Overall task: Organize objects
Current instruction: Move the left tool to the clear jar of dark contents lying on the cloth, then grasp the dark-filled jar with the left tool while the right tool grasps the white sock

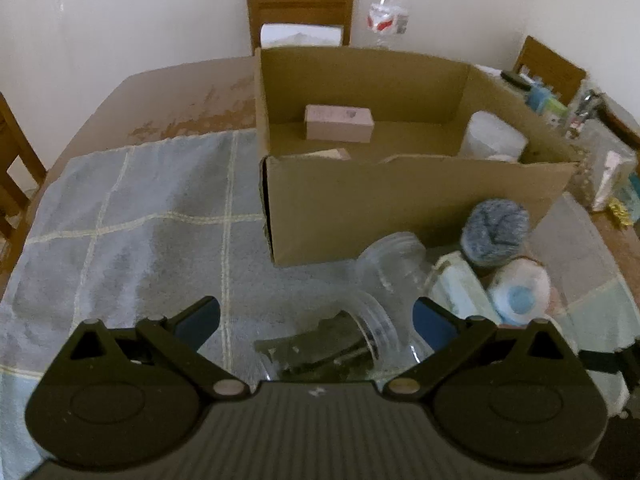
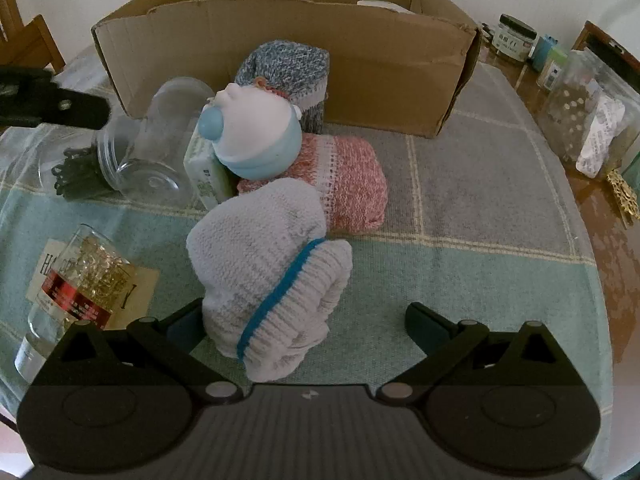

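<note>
An open cardboard box [image 1: 400,200] [image 2: 280,32] stands on a checked cloth [image 1: 140,208] and holds a small pinkish carton [image 1: 339,123] and a white roll [image 1: 494,138]. My left gripper [image 1: 316,320] is open, its fingers on either side of a clear jar of dark clips [image 1: 340,346] [image 2: 80,168] lying on its side. A second clear jar [image 1: 390,264] lies just beyond. My right gripper [image 2: 306,326] is open around a white knitted roll with a blue stripe [image 2: 268,276], which rests against the left finger. Behind it lie a pink knitted roll [image 2: 352,180], a blue-grey knitted roll [image 2: 292,68] and a white-and-blue round toy [image 2: 256,132].
A jar of gold pins [image 2: 76,280] lies left of my right gripper on a card. A pale green packet [image 2: 206,168] leans by the toy. Jars and bags [image 2: 580,116] crowd the table's right edge. A water bottle [image 1: 388,8] and wooden chairs [image 1: 300,12] stand behind the box.
</note>
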